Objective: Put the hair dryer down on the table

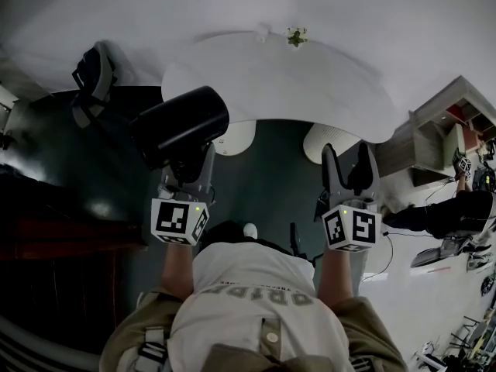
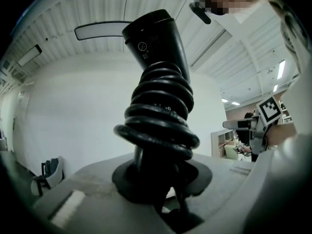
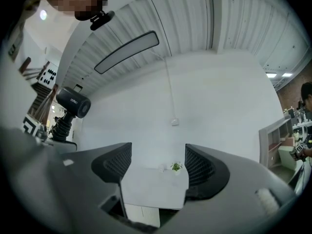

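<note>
the left tool point(image 1: 188, 163) is clenched on the handle of the black hair dryer point(image 1: 180, 124), whose black cord point(image 2: 161, 123) is wound in coils round that handle just above the jaws. the dryer stands upright in the grip, barrel on top, held in the air on the near side of the white round counter point(image 1: 325, 91), apart from it. the right tool point(image 1: 349, 157) is released, its jaws wide apart with nothing between them, pointing toward the counter. a small green plant point(image 1: 295, 36) sits at the counter's far edge.
</note>
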{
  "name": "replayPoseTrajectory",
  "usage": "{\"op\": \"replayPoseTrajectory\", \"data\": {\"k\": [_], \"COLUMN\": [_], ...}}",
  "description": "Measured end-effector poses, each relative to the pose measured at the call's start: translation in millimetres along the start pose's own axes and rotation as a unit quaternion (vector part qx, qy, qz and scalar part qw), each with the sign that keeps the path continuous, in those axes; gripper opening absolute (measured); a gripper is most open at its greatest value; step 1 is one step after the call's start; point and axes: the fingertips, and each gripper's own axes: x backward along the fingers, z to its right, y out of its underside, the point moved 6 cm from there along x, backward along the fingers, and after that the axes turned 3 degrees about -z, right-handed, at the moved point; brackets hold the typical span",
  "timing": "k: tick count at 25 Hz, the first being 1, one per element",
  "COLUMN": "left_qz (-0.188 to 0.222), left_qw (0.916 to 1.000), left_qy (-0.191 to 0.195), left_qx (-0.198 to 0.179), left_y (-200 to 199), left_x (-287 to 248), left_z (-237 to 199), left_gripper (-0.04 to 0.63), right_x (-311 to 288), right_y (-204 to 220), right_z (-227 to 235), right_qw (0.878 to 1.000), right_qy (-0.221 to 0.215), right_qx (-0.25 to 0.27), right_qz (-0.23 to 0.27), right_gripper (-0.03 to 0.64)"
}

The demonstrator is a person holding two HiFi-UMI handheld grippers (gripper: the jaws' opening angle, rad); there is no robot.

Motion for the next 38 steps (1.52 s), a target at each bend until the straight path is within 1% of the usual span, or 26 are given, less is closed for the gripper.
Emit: {"op": "replayPoseTrajectory", "data": {"k": [5,8,11,16,19,25,28,31,34,38], "left_qz": [-0.007,-0.011,-0.014,-0.015,-0.014,-0.016,-0.018,-0.020,-0.019,-0.021], "left_qw": [1.0000,0.9999,0.9999,0.9995,0.9993,0.9986,0.9982,0.9973,0.9966,0.9949], "left_qy": [-0.003,-0.001,0.008,0.028,0.035,0.049,0.057,0.071,0.081,0.099], "left_qx": [0.001,-0.002,-0.003,-0.002,0.002,-0.010,-0.005,0.002,-0.001,-0.002], "left_y": [-4,0,6,7,5,2,2,5,6,6], "left_x": [-8,-11,-23,-60,-86,-141,-171,-198,-221,-245], "left_z": [1,-7,-13,-27,-40,-76,-96,-117,-137,-159], "left_gripper": [0.087,0.087,0.087,0.086,0.087,0.087,0.086,0.087,0.087,0.087], "right_x": [-11,-19,-29,-58,-84,-149,-185,-218,-249,-283], "right_y": [9,16,23,26,27,25,24,27,28,26], "right_z": [9,3,2,8,9,10,11,10,6,-6], "right_qw": [1.000,1.000,1.000,0.999,0.999,1.000,1.000,0.999,0.999,0.999], "right_qy": [-0.008,-0.010,-0.007,0.007,0.009,0.013,0.019,0.033,0.037,0.036], "right_qx": [-0.022,-0.023,-0.022,-0.022,-0.018,-0.017,-0.016,-0.013,-0.018,-0.007], "right_qz": [-0.013,-0.015,-0.019,-0.023,-0.026,-0.019,-0.017,-0.028,-0.026,-0.025], "right_gripper": [0.330,0.330,0.330,0.330,0.330,0.331,0.331,0.331,0.331,0.331]}}
